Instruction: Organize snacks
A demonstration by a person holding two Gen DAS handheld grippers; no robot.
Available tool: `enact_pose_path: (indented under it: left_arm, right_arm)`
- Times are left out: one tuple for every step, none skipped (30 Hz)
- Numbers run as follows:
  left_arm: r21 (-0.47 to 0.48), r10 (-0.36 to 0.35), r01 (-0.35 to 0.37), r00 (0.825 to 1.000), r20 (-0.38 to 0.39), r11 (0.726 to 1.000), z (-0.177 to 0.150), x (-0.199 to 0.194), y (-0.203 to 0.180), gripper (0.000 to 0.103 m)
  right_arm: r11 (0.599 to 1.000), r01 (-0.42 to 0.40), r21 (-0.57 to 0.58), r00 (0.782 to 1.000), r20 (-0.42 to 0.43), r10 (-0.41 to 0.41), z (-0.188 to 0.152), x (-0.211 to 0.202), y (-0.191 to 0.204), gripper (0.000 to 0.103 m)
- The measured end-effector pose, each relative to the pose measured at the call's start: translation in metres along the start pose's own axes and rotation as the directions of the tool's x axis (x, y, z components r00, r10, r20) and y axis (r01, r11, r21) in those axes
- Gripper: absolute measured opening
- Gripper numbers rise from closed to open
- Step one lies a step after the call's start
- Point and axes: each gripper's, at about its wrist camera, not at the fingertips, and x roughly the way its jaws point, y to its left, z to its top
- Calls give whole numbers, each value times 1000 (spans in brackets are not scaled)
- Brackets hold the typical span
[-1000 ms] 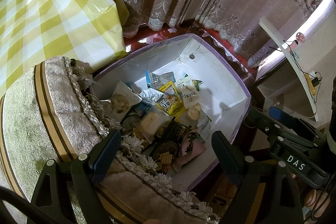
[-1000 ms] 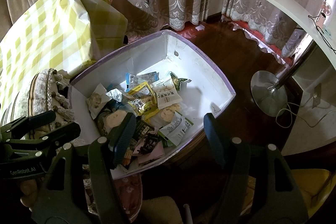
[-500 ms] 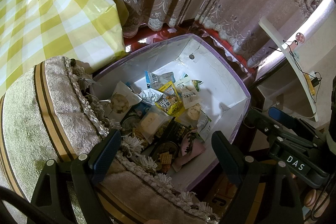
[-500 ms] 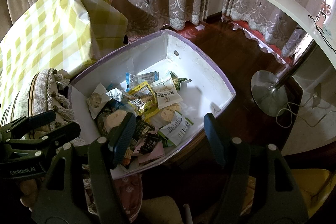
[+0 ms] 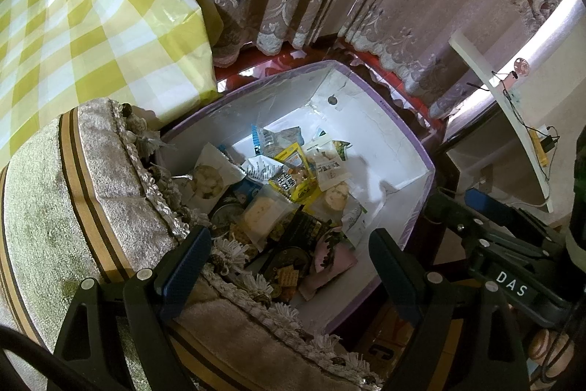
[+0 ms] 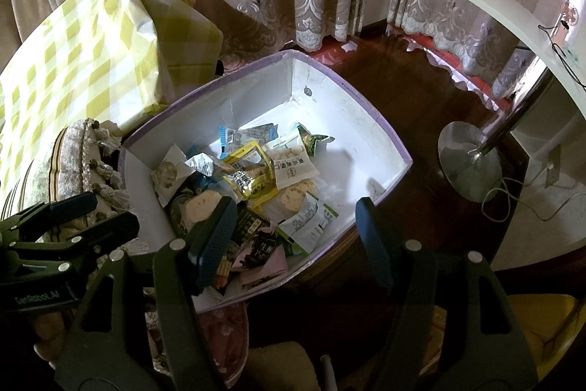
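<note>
A white box with a purple rim (image 5: 388, 134) (image 6: 362, 120) holds several snack packets heaped at its near left side: a yellow packet (image 5: 295, 176) (image 6: 251, 176), a white cracker packet (image 5: 329, 167) (image 6: 293, 163), a green-and-white packet (image 6: 309, 220) and a pink packet (image 5: 333, 261). My left gripper (image 5: 289, 266) is open and empty above the box's near edge. My right gripper (image 6: 293, 233) is open and empty above the box's near right corner. Each gripper shows at the edge of the other's view.
A fringed velvet cushion (image 5: 73, 193) lies against the box's left side. A yellow checked cloth (image 5: 84, 24) (image 6: 84, 61) covers something behind it. Curtains hang at the back. A lamp base (image 6: 468, 160) and cable lie on the dark floor to the right.
</note>
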Motion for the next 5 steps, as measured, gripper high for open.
enact_pose_path:
  left_arm:
    - [-3, -2, 2, 1000, 2, 1000, 1, -1, -1, 89]
    - [-3, -4, 4, 1000, 3, 1000, 1, -2, -2, 89]
    - [-3, -8, 8, 1000, 5, 1000, 2, -2, -3, 89]
    - [-2, -16, 16, 1000, 9, 1000, 3, -4, -4, 89]
    - [1, -25, 25, 1000, 10, 1000, 3, -6, -4, 90]
  right_arm:
    - [1000, -1, 1, 1000, -1, 1, -1, 0, 0, 70]
    - [1000, -1, 1, 1000, -1, 1, -1, 1, 0, 70]
    - [1000, 0, 1, 1000, -2, 0, -1, 1, 0, 70]
    - [1000, -1, 1, 1000, -4, 1, -2, 1, 1, 70]
    - [1000, -1, 0, 1000, -5, 1, -2, 1, 1, 71]
